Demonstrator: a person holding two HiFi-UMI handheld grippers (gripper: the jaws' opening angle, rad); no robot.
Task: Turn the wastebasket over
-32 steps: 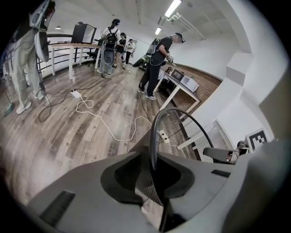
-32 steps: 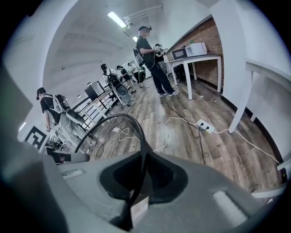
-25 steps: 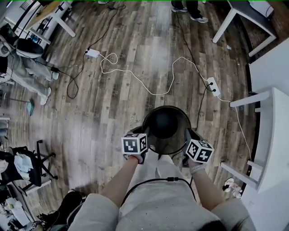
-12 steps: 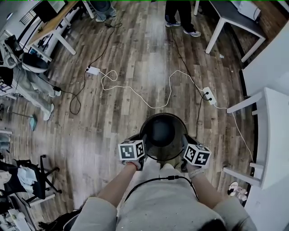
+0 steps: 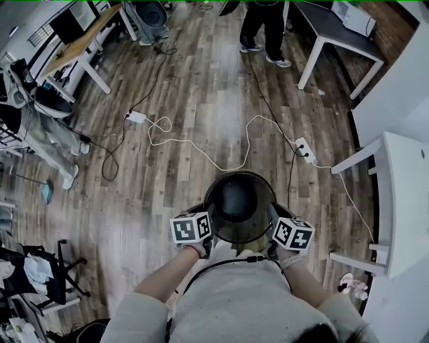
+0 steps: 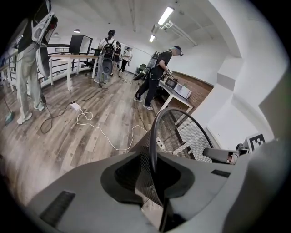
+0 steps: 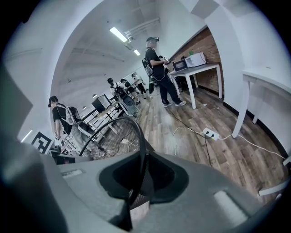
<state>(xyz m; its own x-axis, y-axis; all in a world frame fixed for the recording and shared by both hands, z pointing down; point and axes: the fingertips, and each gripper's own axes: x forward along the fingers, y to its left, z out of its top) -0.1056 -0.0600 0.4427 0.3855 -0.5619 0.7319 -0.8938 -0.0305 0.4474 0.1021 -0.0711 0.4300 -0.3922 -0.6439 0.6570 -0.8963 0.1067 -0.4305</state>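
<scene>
A black wire-mesh wastebasket hangs mouth up just in front of my body in the head view, clear of the wooden floor. My left gripper is shut on the left side of its rim, my right gripper on the right side. In the left gripper view the rim runs down between the jaws of the left gripper, mesh on both sides. In the right gripper view the rim passes likewise through the right gripper. The basket looks empty.
A white cable and power strip lie on the floor beyond the basket. White tables stand at the right and back right. A person stands at the back; another person and desks are at the left.
Both grippers have risen together with the wastebasket held between them. It stays mouth up, with the grips unchanged.
</scene>
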